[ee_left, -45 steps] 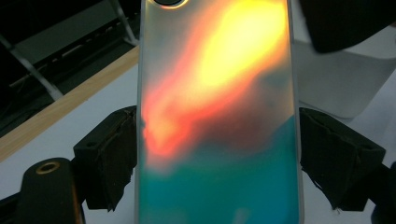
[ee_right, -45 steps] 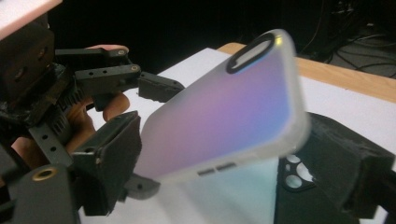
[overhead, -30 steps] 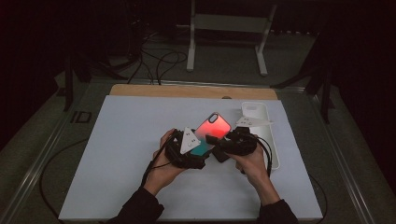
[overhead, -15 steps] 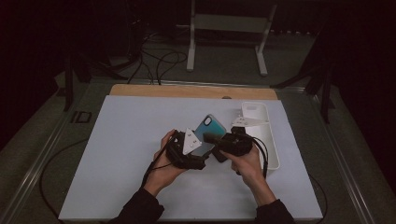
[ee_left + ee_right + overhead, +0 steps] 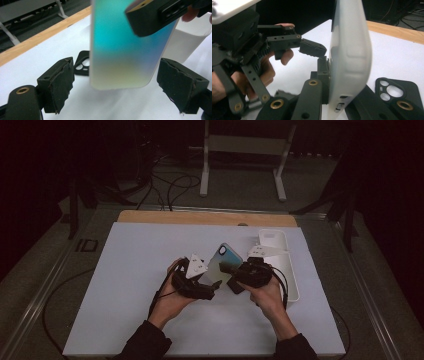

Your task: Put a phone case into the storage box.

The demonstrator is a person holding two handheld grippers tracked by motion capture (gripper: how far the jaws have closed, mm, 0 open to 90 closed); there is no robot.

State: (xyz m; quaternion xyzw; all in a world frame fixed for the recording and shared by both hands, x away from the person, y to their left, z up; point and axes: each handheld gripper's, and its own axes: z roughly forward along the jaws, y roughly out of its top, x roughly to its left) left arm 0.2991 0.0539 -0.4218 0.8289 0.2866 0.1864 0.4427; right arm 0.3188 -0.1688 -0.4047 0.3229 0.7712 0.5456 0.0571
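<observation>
Two black jaws of the right gripper (image 5: 231, 270) are clamped on a phone case (image 5: 223, 265) with a teal-to-sand gradient back; they have just been closing on it. In the right gripper view the case (image 5: 349, 50) stands nearly edge-on between those jaws, its pale side wall and two side buttons facing the camera. The left gripper (image 5: 125, 85) has its jaws spread wide, one torn black pad on each side of the lower end of the case (image 5: 120, 50), neither pad touching it. The right gripper's jaw (image 5: 155, 15) crosses the upper corner of the case in that view.

From the high view, the case is held tilted up off the white table (image 5: 125, 285), between the two hands, with the left gripper (image 5: 210, 287) just below and to the left of it. A black phone case (image 5: 83, 65) with round camera cut-outs lies flat on the table behind the held one. A white tray (image 5: 287, 270) lies at the right side of the table, beside the person's right hand (image 5: 267, 295), and a wooden strip (image 5: 200, 217) runs along the table's far edge.
</observation>
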